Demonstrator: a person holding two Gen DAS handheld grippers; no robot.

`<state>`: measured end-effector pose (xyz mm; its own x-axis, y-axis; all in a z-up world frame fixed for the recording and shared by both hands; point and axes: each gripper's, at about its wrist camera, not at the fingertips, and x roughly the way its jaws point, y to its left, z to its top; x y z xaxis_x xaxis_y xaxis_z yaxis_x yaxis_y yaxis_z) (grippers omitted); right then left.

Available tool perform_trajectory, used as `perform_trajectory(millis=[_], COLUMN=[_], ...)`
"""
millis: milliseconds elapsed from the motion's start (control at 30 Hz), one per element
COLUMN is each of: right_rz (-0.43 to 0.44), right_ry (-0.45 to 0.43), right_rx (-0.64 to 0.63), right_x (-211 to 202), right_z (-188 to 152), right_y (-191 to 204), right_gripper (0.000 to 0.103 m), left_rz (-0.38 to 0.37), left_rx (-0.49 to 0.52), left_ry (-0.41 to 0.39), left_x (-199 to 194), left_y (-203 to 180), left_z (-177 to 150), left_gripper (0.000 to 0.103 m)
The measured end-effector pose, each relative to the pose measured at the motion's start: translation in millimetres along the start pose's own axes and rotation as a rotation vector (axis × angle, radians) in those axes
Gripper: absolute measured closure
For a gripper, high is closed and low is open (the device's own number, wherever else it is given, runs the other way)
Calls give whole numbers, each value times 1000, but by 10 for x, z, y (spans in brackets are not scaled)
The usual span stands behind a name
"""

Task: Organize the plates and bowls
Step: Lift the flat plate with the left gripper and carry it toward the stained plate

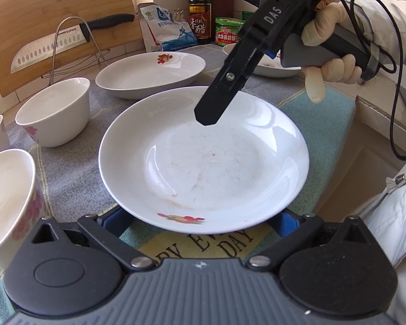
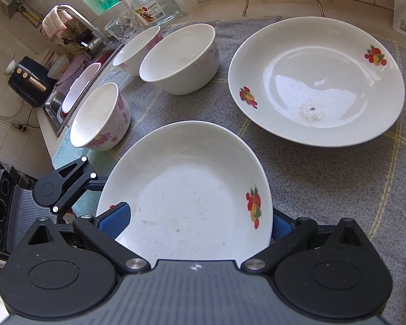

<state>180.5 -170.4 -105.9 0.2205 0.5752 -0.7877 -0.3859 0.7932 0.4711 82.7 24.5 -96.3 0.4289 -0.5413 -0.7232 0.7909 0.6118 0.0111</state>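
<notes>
While both tongs stand spread wide, left gripper straddling the near rim of the fruit-print plate on the grey mat, right gripper flanking its opposite edge, second plate beyond, three bowls left of it.

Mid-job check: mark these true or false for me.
1. The bowls are stacked inside one another. False: three bowls stand unstacked on the cloth.
2. Both grippers are open. True: the left gripper and the right gripper show their pads wide apart.
3. The nearest plate has another plate on it. False: the plate holds nothing, only faint stains.
4. A knife leans at the cutting board. True: the knife sits on the wire rack in front of the cutting board.
</notes>
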Motion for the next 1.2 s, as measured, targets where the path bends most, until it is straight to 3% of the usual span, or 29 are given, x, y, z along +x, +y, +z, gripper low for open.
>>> perform_trajectory(millis=[333,833,1200], right_rz=[80,64,43], right_ry=[49,80,43], right_rx=[62,18,-9], right_x=[2,-2,-349], right_z=[74,66,59], right_y=[-89,-26,-88], right_gripper=[0,0,0], left_rz=[3,-5,-18], left_rx=[19,28,36], left_ry=[5,40,26], left_x=[-15,-38,-56], left_y=[-30,-45,-128], left_z=[14,92,350], left_gripper=[2,3,4])
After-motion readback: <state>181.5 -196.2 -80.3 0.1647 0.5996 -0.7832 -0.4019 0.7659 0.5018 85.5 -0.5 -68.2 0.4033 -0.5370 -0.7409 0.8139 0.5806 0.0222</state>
